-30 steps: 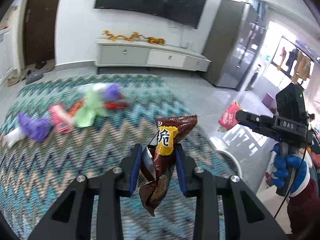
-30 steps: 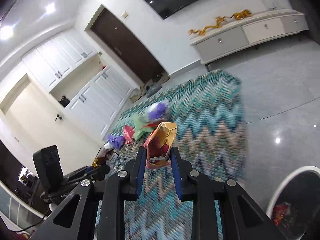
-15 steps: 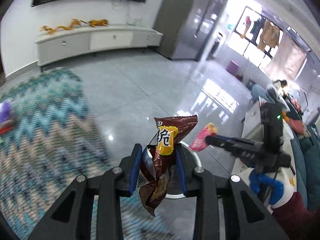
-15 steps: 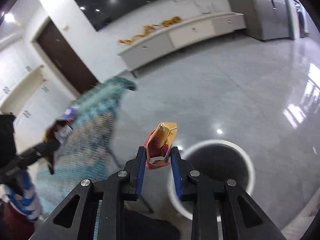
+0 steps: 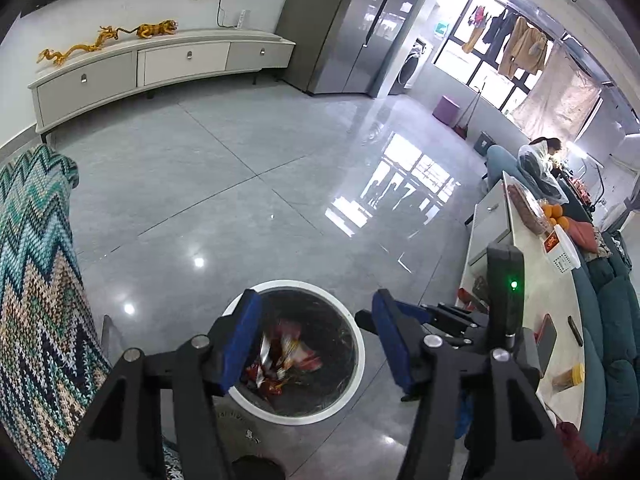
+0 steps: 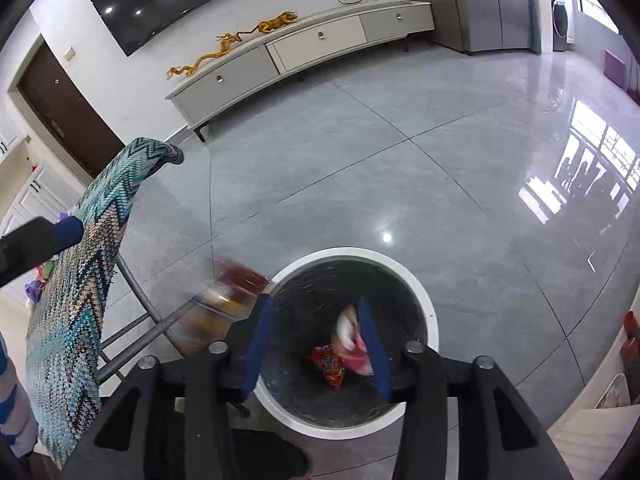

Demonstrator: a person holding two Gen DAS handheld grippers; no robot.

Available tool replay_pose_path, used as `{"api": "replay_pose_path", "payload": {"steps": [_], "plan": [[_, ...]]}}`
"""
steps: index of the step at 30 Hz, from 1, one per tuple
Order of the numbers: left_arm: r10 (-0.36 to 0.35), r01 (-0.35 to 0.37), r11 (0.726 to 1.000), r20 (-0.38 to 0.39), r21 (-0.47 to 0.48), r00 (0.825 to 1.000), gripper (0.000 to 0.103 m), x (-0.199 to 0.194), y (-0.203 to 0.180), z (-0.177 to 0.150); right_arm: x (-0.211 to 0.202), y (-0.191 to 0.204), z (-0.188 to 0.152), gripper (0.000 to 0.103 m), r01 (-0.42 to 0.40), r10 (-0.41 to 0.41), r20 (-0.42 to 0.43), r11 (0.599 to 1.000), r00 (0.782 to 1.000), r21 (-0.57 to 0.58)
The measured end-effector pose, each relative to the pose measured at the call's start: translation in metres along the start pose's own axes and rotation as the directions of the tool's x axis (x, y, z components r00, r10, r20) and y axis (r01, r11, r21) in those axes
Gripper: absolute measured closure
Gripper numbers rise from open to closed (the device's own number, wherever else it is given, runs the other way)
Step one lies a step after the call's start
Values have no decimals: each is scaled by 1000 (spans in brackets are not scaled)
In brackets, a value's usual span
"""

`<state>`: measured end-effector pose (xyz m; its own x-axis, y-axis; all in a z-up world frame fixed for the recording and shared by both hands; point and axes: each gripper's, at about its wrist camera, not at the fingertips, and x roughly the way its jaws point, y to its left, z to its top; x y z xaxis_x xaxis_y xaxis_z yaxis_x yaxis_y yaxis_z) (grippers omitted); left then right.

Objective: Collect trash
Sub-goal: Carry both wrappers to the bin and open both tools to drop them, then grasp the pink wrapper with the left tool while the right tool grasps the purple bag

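Note:
A round white-rimmed trash bin (image 5: 360, 360) with a black liner stands on the floor below both grippers; it also shows in the right wrist view (image 6: 428, 308). My left gripper (image 5: 316, 340) is open and empty above the bin. Snack wrappers (image 5: 284, 356) lie inside it. My right gripper (image 6: 316, 344) is open and empty above the bin; a red and pink wrapper (image 6: 344, 348) lies inside. A blurred brown snack bag (image 6: 228, 292) is in the air at the bin's left rim. The right gripper's body (image 5: 500, 312) shows in the left wrist view.
A table with a zigzag cloth (image 5: 36, 292) (image 6: 84, 280) stands left of the bin on metal legs (image 6: 144, 320). Grey tiled floor (image 5: 260, 168) stretches to a white TV cabinet (image 5: 160, 68). A white counter (image 5: 528, 280) with items and a teal sofa (image 5: 616, 320) are at the right.
Both grippers swung from the table to above the bin and opened. The brown snack bag and the red-yellow wrapper left the jaws; the brown bag is falling.

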<state>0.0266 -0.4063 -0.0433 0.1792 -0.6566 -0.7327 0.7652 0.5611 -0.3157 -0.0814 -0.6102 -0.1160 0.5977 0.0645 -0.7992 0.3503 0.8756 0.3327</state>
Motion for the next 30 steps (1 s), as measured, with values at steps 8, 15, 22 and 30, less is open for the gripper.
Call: {"api": "replay_pose_path", "payload": {"steps": [8,15,22,30], "plan": [[56,-56,998,65,-12,996,47,-25,9,-2,-19,-2,3,52,-16,16,58,1000,998,9],[115,-106,991,135,-77,984,47,-69,41,-7,-45,17,16,52,-56,59,114,998,992,-26],[160,-138,982,182,-127,970,47,-111,75,-16,-59,56,22,52,-78,91,132,992,987,-100],[269,-214,947,223,-241,937,47,-169,147,-41,-63,131,39,52,-145,174,120,965,977,-219]]}}
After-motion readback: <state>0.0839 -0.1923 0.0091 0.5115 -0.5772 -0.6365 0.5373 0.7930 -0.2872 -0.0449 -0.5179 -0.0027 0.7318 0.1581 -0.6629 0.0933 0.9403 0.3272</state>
